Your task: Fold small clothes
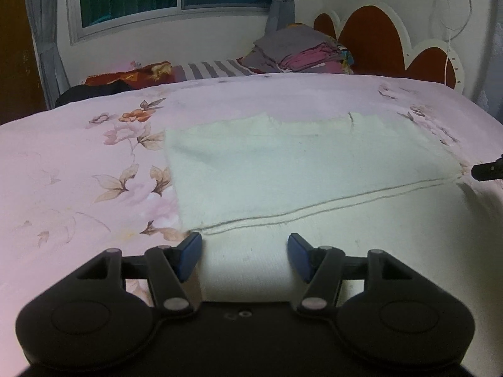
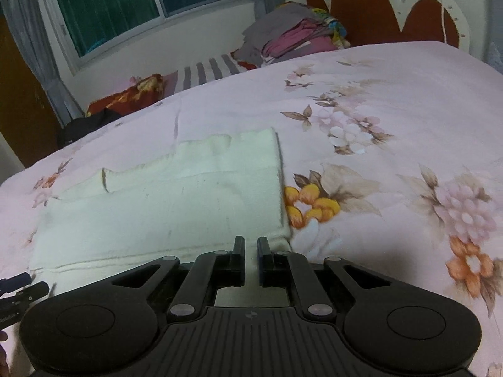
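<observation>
Right claw point(image 2: 251, 253) pinches white cloth point(image 2: 163, 207) (left claw point(image 1: 244, 251) gapes wide).

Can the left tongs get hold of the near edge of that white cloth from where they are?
Probably yes. The left tongs stand open right over the cloth, its near edge between the two fingers, and nothing lies in between. The right tongs are nearly shut at the cloth's right corner, off to the side.

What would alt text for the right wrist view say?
A handheld right gripper, jaws nearly shut, pinches the near corner of a pale cloth lying on a pink floral bedsheet. Folded clothes are stacked behind.
</observation>
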`<state>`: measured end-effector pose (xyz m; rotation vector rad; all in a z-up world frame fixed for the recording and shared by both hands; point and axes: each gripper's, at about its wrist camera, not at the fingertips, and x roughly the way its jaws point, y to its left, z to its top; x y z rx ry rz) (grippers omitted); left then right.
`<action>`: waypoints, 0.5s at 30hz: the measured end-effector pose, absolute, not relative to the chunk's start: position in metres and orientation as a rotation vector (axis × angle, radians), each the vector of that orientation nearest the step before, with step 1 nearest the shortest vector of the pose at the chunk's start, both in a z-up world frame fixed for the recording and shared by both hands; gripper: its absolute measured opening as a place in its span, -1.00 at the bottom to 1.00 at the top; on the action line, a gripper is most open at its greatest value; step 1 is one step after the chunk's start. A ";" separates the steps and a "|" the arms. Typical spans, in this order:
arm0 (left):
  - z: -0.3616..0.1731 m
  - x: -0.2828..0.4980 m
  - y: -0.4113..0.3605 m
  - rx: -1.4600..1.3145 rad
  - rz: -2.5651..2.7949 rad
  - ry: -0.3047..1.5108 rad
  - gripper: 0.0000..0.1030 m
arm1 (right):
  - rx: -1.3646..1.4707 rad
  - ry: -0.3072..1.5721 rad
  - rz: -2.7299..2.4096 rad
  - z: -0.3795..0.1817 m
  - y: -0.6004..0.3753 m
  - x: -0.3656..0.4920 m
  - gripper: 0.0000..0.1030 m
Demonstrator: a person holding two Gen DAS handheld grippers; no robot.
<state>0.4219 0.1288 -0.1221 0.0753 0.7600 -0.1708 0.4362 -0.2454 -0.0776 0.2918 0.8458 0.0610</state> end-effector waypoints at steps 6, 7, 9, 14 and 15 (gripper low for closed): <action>-0.115 0.408 0.130 0.087 -0.161 0.744 0.21 | 0.311 0.857 0.067 -0.073 -0.245 0.418 -0.89; -0.115 0.405 0.130 0.085 -0.157 0.743 0.23 | 0.311 0.859 0.072 -0.074 -0.244 0.417 -0.89; -0.114 0.397 0.129 0.085 -0.147 0.745 0.27 | 0.307 0.863 0.083 -0.074 -0.243 0.414 -0.89; -0.114 0.374 0.125 0.086 -0.117 0.760 0.40 | 0.315 0.852 0.101 -0.069 -0.250 0.400 -0.89; -0.114 0.367 0.124 0.076 -0.109 0.766 0.45 | 0.315 0.848 0.103 -0.068 -0.253 0.396 -0.88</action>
